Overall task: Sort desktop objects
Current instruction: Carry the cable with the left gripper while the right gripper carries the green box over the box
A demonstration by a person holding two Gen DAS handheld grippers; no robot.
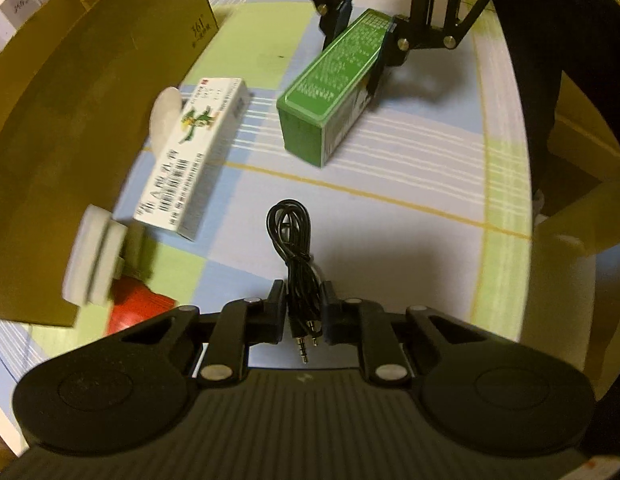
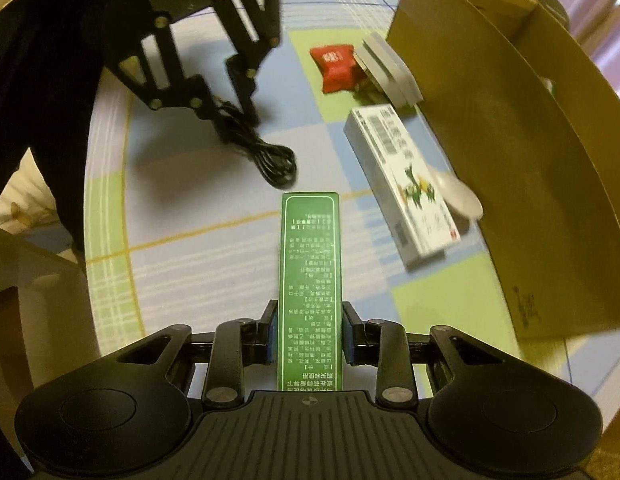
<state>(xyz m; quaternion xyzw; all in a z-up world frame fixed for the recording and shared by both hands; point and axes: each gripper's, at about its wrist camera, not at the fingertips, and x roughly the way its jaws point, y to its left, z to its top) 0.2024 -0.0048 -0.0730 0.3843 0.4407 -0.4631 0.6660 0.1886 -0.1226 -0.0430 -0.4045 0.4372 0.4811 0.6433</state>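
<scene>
Left gripper [image 1: 304, 312] clamps black cable [image 1: 289, 236]; right gripper [image 2: 310, 332] clamps green box [image 2: 310, 272].

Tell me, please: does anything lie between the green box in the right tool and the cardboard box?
Yes. The white medicine box and a white spoon-like piece lie between the green box and the cardboard box wall.

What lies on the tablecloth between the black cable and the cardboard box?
The white box, lying flat between the black cable and the cardboard box; the right wrist view shows it best.
</scene>
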